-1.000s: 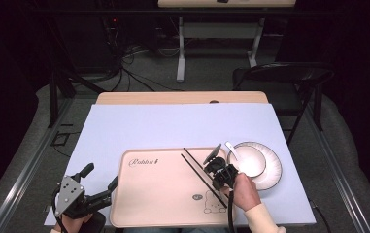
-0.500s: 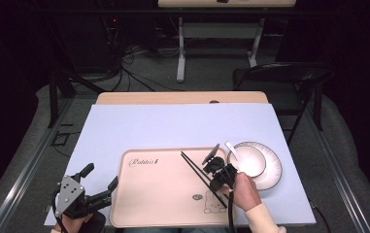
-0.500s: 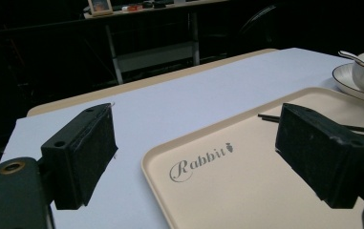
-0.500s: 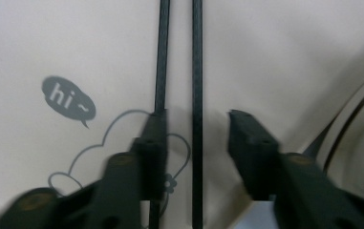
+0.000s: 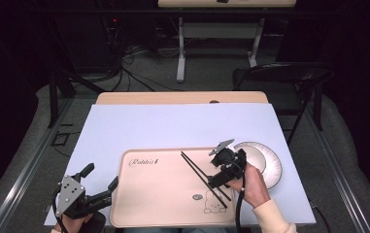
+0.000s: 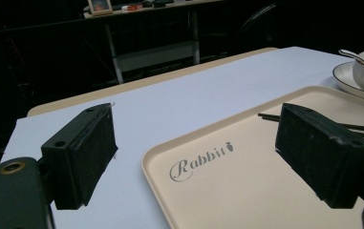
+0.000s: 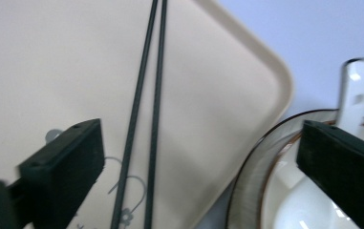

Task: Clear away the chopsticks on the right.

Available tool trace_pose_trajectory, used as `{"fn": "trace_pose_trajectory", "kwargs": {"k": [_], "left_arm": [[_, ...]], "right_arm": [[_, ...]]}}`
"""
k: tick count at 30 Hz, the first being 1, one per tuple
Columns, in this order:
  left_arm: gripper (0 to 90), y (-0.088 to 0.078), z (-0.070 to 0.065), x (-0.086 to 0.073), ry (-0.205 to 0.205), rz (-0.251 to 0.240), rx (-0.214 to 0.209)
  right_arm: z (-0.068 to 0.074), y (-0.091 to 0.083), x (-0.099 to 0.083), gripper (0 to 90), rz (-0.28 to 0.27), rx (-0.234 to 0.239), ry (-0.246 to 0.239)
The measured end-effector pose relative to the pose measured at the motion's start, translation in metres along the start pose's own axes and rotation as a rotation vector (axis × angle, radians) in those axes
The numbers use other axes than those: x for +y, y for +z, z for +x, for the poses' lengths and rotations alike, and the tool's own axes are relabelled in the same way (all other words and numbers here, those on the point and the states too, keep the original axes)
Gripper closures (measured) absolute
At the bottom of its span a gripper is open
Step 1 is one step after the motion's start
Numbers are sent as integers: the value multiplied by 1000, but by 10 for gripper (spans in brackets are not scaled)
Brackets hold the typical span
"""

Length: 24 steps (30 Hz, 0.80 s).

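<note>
Jaws just spread wide, right gripper (image 5: 220,165) now clear of the black chopsticks (image 5: 204,178) lying released on the beige tray (image 5: 148,213) beside the plate (image 5: 272,167). Placement apparently done. Left gripper (image 5: 100,180) jaws apart, idle above the desk (image 5: 173,126).
</note>
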<state>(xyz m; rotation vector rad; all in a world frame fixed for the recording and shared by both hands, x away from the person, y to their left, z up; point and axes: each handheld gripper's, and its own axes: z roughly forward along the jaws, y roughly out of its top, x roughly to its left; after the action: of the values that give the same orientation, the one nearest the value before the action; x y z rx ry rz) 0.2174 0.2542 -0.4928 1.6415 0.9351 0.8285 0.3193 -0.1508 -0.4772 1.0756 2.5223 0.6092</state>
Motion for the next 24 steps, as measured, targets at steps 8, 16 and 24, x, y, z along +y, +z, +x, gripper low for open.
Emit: {"fn": "trace_pose_trajectory", "kwargs": {"k": [8,16,24], "left_arm": [[136,0,0,0,5,4,0],[136,0,0,0,7,3,0],[137,1,0,0,6,2,0]], "right_arm": [[-14,-20,-7,0,-163,20,-34],[-15,-43,-15,0,-277,-32,-63],[-20,-66,-34,0,-350,-79,-64]]}}
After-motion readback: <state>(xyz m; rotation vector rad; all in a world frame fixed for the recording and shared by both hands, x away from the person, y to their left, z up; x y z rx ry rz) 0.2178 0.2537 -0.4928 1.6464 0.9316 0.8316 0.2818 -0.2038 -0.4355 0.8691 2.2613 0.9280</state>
